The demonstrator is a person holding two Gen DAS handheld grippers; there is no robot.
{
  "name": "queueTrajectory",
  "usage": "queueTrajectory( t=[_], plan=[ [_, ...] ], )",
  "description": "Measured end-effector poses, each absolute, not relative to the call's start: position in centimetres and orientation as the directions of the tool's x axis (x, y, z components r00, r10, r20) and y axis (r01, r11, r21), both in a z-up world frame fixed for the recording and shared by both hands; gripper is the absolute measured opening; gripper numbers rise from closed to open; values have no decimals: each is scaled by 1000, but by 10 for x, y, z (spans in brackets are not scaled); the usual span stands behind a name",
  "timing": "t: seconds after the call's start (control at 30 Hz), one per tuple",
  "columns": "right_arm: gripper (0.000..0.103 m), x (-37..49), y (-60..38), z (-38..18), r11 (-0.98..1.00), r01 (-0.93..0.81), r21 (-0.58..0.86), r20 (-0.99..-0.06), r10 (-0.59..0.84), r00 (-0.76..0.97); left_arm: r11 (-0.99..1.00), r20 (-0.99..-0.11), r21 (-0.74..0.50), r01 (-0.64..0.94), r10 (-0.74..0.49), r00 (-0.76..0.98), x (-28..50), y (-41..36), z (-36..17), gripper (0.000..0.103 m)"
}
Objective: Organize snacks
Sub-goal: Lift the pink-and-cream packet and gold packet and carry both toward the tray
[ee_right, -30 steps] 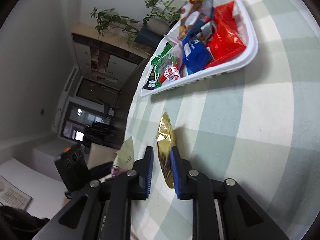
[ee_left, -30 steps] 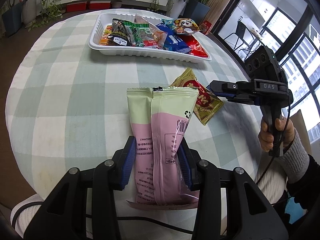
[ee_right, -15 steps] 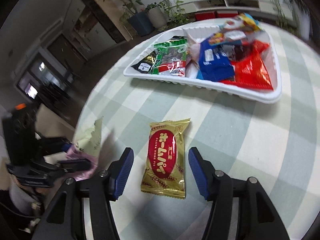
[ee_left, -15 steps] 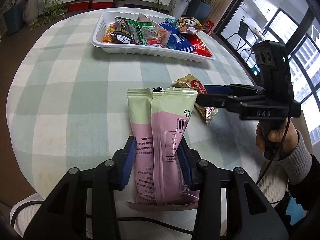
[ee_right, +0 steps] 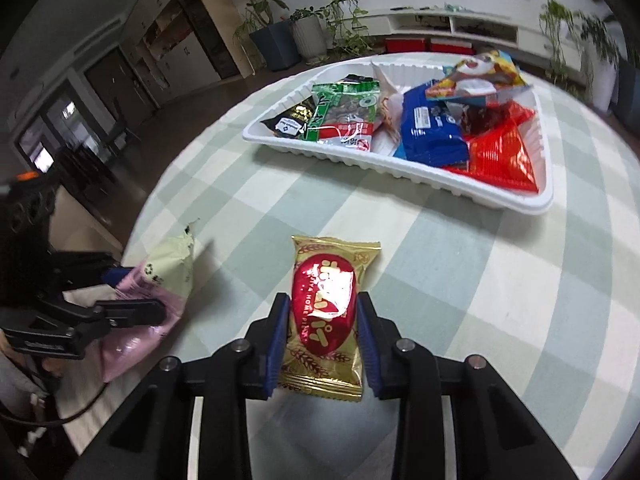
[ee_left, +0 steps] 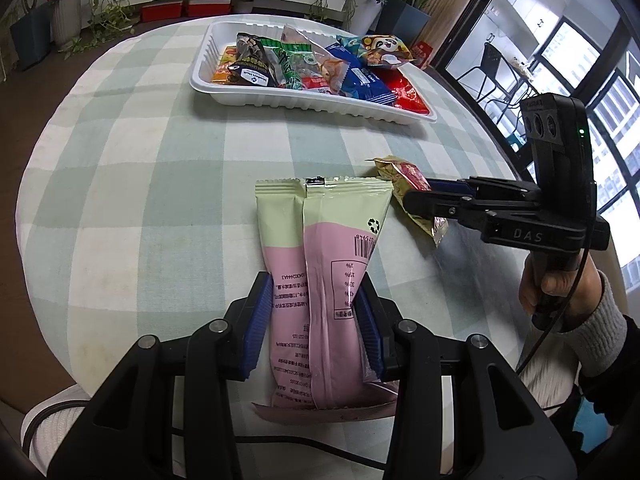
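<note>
Since a second earlier, the right gripper point(ee_right: 323, 328) had been rolled from a sideways pose, in which the gold snack packet point(ee_right: 328, 312) was seen edge-on between its jaws, to one facing the packet's flat front; half a second earlier its jaws had been spread wide on either side of the packet, and now they were closing, with the blue pads set against the packet's two long edges. The left gripper point(ee_left: 314, 320) had not been moved and was kept clamped on the pink and pale green pouch point(ee_left: 324, 280), which was pinched in at its waist by the pads. The gold packet was seen to be glossy foil with a red oval label and wheat-ear print, crimped at both ends, lying on the checked counter point(ee_right: 460, 292) just beside the pouch. The white tray point(ee_right: 400, 172), well apart from both, was filled with packets in black, green, blue and red.
</note>
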State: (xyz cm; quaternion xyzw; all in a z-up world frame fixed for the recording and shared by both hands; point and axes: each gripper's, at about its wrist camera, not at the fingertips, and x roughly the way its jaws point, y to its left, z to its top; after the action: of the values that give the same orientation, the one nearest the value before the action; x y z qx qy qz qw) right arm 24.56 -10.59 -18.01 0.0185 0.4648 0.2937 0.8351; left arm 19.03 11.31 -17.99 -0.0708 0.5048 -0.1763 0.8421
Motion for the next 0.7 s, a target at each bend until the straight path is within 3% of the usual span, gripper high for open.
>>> queueTrajectory(
  t=[0.27,0.6,0.7],
  plan=[
    [36,257,-138,-170,747,-389,539,-667,661,344,917,-807,-326,232,-397,437,197,116,-170,38],
    [36,277,-139,-137,733,-398,552,-613,680,403,906,-775,-349,239,-422,470,224,123,-148,38],
    [36,286,-138,-130,735,-401,547,-605,678,417,889,-747,-385,249,-459,482,237,127,-138,28]
  ],
)
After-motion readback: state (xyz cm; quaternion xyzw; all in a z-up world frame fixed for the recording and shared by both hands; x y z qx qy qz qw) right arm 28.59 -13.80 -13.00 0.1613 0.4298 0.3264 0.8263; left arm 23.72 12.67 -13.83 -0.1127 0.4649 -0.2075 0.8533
